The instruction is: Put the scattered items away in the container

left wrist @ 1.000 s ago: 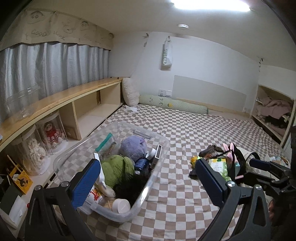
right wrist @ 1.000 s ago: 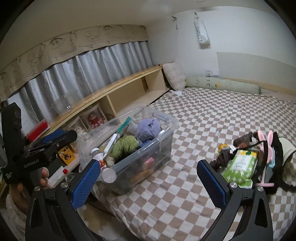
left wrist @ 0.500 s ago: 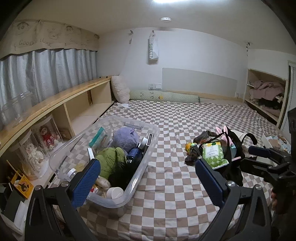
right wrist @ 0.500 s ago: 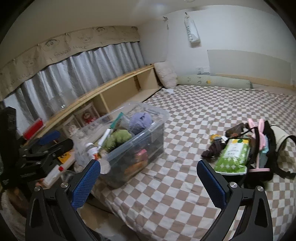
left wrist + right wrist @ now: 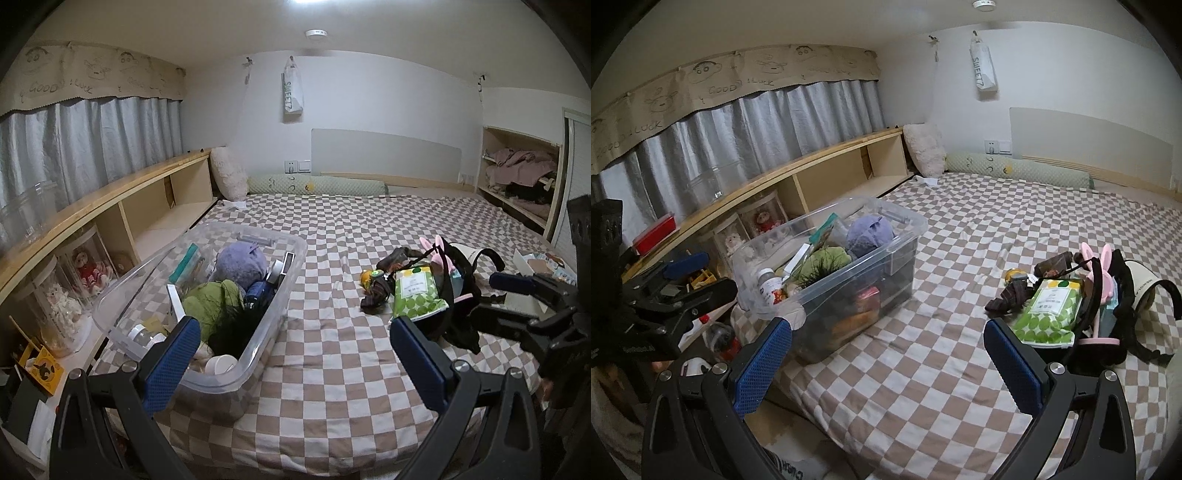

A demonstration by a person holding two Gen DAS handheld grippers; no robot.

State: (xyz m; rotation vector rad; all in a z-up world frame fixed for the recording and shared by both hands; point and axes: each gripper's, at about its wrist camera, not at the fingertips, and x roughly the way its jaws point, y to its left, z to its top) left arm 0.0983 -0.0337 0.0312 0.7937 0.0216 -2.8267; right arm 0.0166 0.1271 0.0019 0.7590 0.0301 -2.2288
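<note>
Both tools gape wide, holding nothing. The green wipes pack (image 5: 1049, 314) lies right of centre in the right tool (image 5: 886, 360) view, long axis running up the frame; the container (image 5: 831, 258) sits left. The right tool appears nearer than the left tool (image 5: 295, 358).

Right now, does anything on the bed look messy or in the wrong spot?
Yes. A heap still lies loose on the checkered bed, outside the clear bin: the green wipes pack, a pink bunny headband and a black strappy bag.
</note>
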